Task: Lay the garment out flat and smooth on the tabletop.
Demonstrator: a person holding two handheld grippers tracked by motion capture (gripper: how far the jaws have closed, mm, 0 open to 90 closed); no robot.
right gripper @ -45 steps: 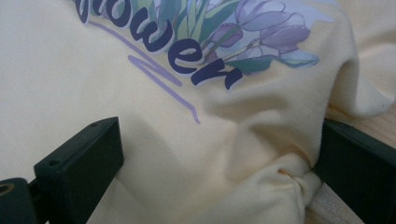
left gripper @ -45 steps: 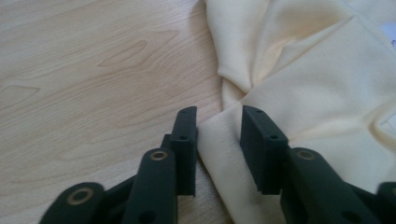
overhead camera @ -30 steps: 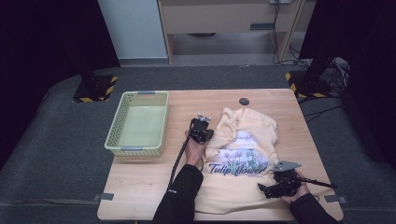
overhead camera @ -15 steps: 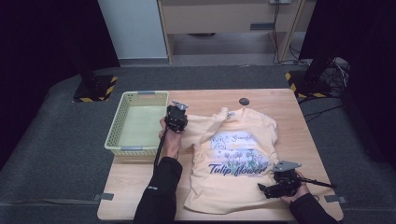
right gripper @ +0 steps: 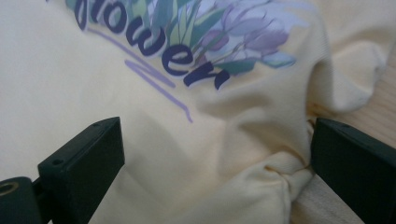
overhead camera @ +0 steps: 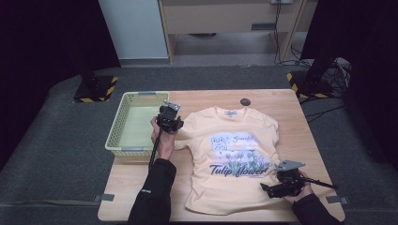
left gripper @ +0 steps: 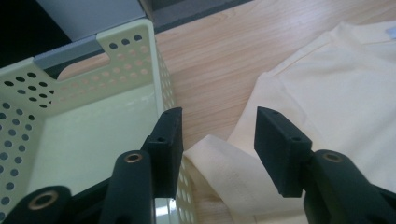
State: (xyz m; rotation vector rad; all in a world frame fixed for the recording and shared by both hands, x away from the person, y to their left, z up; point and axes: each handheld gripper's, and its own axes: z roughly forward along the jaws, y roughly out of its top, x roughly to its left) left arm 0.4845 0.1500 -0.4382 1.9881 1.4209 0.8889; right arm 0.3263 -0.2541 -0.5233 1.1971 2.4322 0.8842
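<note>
Now left gripper (left gripper: 217,140) jaws just opened, apart above T-shirt (overhead camera: 234,154) sleeve beside basket (overhead camera: 123,117); right gripper (right gripper: 210,158) jaws apart over hem.

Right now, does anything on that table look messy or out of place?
Mostly tidy: the T-shirt lies spread flat, print up. Two spots stand out: its sleeve nearest the basket is folded over on itself, and the hem corner by the right tongs is bunched into a small wad instead of lying flat.
</note>
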